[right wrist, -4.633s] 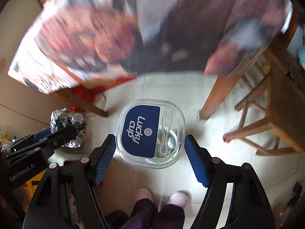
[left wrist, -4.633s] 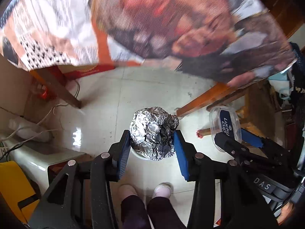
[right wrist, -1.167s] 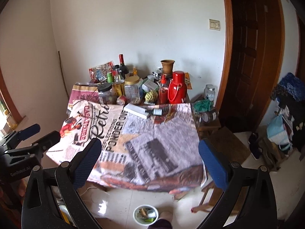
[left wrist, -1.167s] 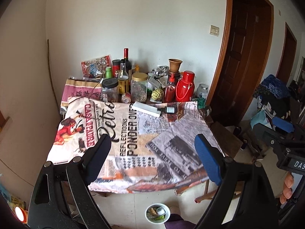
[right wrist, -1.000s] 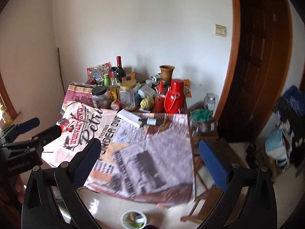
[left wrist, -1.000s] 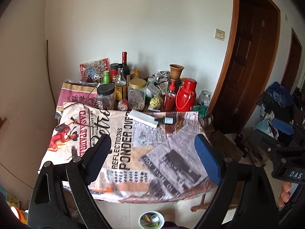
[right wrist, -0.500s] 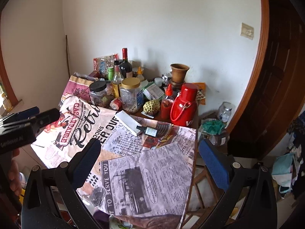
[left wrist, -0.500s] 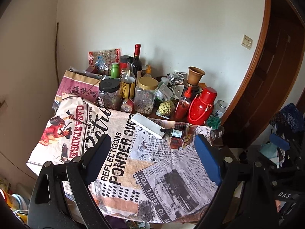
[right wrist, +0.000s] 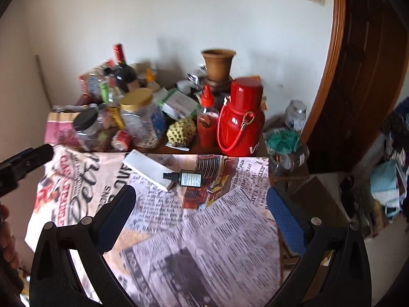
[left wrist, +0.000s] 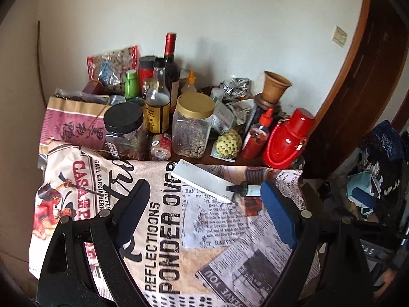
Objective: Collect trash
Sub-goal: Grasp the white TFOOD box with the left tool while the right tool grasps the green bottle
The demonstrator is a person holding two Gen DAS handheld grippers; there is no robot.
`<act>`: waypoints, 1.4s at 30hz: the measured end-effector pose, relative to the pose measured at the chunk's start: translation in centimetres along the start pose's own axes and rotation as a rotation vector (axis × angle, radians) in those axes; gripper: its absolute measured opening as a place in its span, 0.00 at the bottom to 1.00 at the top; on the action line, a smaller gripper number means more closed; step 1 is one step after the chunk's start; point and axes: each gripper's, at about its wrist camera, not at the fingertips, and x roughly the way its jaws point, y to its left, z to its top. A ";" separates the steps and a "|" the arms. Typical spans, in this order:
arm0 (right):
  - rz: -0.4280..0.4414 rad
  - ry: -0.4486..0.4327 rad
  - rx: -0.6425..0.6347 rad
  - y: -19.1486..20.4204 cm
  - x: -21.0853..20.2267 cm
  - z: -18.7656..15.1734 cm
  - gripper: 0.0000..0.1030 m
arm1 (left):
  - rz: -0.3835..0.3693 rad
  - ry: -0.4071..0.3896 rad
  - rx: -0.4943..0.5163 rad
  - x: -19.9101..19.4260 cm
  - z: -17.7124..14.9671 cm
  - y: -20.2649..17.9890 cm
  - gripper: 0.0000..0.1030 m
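A small dark dropper bottle [right wrist: 186, 178] lies on its side on the newspaper-print tablecloth [left wrist: 163, 220], touching a flat white box [right wrist: 147, 170]. Both grippers, left [left wrist: 204, 212] and right [right wrist: 202, 217], hover above the table, jaws wide apart and empty. Jars, bottles and a red flask [right wrist: 241, 120] crowd the back.

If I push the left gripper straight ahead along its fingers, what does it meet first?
Probably the printed tablecloth, which fills the gap between the open left gripper fingers. Just beyond lies the flat white box, with the small dark dropper bottle at its right end. Depth is hard to judge in this fisheye view.
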 end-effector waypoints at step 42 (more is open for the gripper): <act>0.026 0.246 0.257 -8.4 11.9 -3.5 0.52 | 0.251 0.349 -0.265 28.9 -2.8 -2.3 0.86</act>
